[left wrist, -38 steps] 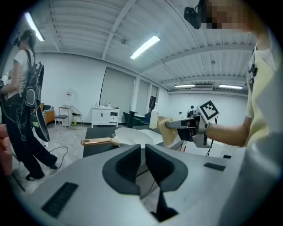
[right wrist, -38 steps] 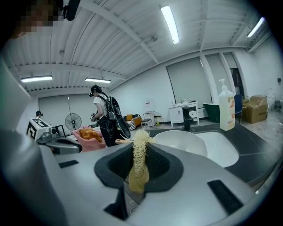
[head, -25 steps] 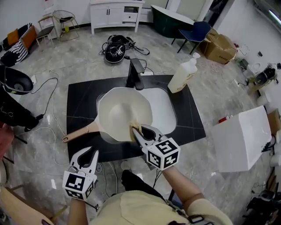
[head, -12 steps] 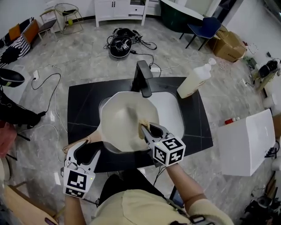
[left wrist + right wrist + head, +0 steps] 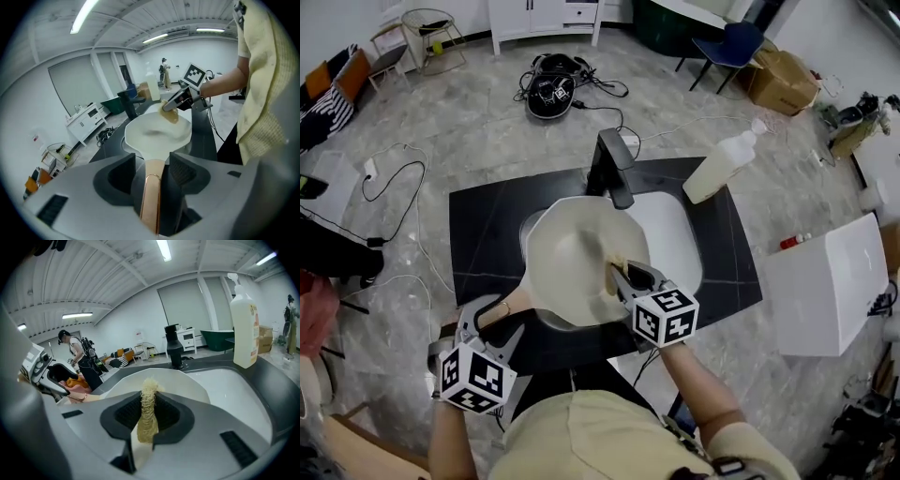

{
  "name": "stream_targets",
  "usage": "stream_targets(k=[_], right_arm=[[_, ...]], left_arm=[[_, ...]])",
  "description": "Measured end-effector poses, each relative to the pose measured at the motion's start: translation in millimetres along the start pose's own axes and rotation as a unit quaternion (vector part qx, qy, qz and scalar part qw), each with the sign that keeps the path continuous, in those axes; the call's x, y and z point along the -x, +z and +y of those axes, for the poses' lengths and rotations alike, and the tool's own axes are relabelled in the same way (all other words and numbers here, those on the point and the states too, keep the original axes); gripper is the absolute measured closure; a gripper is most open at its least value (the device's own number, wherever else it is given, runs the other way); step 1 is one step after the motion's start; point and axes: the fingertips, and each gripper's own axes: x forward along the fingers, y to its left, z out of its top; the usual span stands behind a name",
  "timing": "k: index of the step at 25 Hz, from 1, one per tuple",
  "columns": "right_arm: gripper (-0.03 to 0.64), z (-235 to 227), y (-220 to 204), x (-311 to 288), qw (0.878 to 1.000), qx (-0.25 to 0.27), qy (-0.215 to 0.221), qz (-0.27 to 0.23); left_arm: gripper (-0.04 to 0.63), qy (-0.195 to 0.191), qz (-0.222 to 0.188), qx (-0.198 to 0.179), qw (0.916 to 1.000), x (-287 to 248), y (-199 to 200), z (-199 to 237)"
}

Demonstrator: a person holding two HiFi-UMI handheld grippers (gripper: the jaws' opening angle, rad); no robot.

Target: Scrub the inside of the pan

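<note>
Though just opened, fingers astride handle

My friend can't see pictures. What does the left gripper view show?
The left gripper, jaws just opened, straddles the pan handle without squeezing it. Beyond, the right gripper holds a scrubber at the far rim of the cream pan.

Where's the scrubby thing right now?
The scrubber is pinched in the right gripper, at the near right edge of the pan, over the sink in the middle of the head view.

Your head camera looking steeply down on the surface, cameras on your left gripper and right gripper close in, facing across the shared pan
</note>
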Motion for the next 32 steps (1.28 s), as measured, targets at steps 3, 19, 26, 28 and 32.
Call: stream_targets(k=[3, 19, 26, 28, 32], right_arm=[[0.545, -2.2, 4.4, -8.5, 1.0, -0.008, -0.028, 0.006], [0.541, -12.9, 0.7, -68.9, 0.995, -0.027, -0.097, 0.022], [0.541, -42.4, 7.6, -97.7, 0.993, -0.009, -0.115, 0.018], [0.541, -49.0, 11.0, -102.3, 0.993, -0.002, -0.119, 0.013], [0.541, -64.7, 13.8, -107.3, 0.991, 0.014, -0.135, 0.007]], left_arm=[[0.365, -0.044, 0.015, -0.024, 0.9986, -9.0, -8.2, -0.8], [0.37, -0.116, 0.06, -0.009, 0.9915, -61.5, -30.2, -6.1], [0.377, -0.097, 0.079, 0.019, 0.992, -73.8, -31.0, -2.6], [0.379, -0.091, 0.082, 0.023, 0.9922, -75.1, -29.9, -1.8], [0.385, -0.085, 0.091, 0.027, 0.9918, -78.6, -30.0, -1.7]])
